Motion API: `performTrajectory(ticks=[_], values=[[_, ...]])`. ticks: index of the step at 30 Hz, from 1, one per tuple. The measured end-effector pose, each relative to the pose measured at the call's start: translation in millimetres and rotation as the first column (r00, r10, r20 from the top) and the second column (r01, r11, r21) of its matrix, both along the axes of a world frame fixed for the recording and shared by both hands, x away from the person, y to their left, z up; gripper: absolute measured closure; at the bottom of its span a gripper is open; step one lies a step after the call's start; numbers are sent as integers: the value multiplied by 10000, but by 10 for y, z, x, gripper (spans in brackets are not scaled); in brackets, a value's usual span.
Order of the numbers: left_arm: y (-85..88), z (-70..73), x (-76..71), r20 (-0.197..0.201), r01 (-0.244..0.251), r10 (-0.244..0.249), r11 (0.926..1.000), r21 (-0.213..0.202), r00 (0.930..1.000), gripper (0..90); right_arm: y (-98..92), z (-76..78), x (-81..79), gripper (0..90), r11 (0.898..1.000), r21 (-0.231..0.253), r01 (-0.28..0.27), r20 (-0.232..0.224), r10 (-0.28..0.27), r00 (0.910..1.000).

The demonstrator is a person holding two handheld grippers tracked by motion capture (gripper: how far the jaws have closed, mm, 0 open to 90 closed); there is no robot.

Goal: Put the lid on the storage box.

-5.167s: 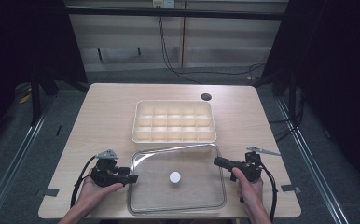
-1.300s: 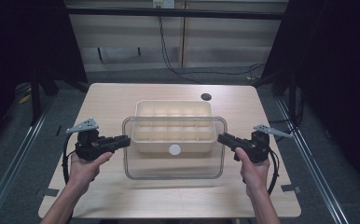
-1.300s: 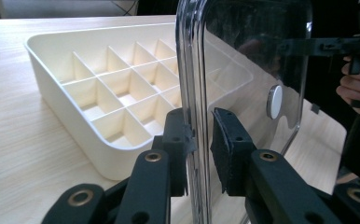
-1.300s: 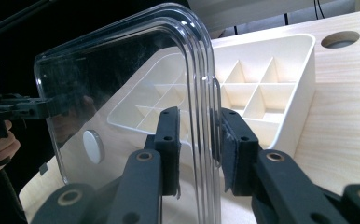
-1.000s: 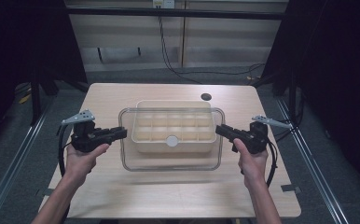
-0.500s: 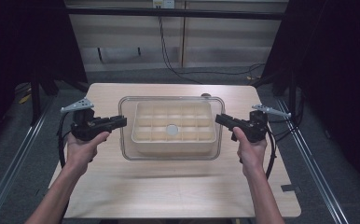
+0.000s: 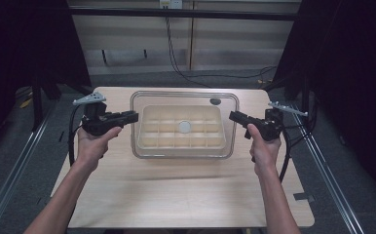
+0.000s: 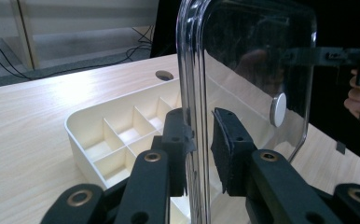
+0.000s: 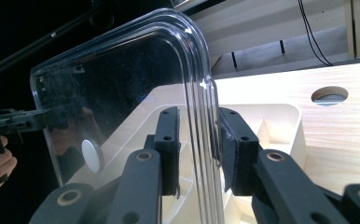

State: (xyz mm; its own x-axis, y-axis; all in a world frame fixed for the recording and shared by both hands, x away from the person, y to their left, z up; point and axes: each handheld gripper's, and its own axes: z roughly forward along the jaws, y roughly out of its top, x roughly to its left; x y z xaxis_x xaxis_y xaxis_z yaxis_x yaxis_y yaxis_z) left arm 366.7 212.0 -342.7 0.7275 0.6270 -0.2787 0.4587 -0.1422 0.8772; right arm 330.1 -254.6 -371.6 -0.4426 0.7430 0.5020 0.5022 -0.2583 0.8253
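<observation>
A clear plastic lid (image 7: 183,150) with a white knob (image 7: 184,127) at its middle hangs level over a cream compartment tray (image 7: 149,141) at the table's middle. My left gripper (image 7: 135,116) is shut on the lid's left edge and my right gripper (image 7: 232,116) on its right edge. In the left gripper view the jaws (image 8: 199,135) clamp the lid's rim (image 8: 257,56) above the tray (image 8: 99,135). In the right gripper view the jaws (image 9: 199,135) pinch the opposite rim (image 9: 131,88), with the tray (image 9: 280,116) beneath.
A round cable hole (image 7: 215,101) lies in the wooden table (image 7: 176,195) behind the tray, seen through the lid. Metal rails run along the floor on both sides. The table's near half is bare wood.
Both grippers have carried the lid away from the table's front edge and over the tray. It now covers the tray from above, and the hands have moved farther from the person.
</observation>
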Motion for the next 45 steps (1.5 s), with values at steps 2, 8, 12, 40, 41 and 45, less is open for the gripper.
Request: performTrajectory(ticks=[2, 8, 12, 40, 41, 45], values=[[-6, -2, 22, -41, -48, 48, 10000, -52, 10000, 754, 5, -24, 44, 705, 9999, 80, 68, -130, -67, 9999], [-15, -40, 146, -242, -359, 364, 9991, 217, 9990, 749, 26, -6, 162, 706, 10000, 38, 45, -178, -44, 9998], [-34, -54, 260, -295, -343, 355, 9986, 397, 9989, 741, 25, 54, 283, 707, 9998, -183, 67, -219, -71, 9997], [-30, -283, 614, -1143, -812, 853, 9959, 396, 9898, 714, 83, -115, 659, 713, 9992, -401, 92, -978, -131, 9951], [-27, -293, 626, -1161, -795, 834, 9961, 383, 9897, 713, 81, -122, 666, 713, 9991, -422, 95, -1009, -137, 9948], [-30, -314, 655, -1237, -846, 888, 9956, 391, 9883, 708, 83, -153, 700, 711, 9989, -448, 104, -1084, -152, 9940]])
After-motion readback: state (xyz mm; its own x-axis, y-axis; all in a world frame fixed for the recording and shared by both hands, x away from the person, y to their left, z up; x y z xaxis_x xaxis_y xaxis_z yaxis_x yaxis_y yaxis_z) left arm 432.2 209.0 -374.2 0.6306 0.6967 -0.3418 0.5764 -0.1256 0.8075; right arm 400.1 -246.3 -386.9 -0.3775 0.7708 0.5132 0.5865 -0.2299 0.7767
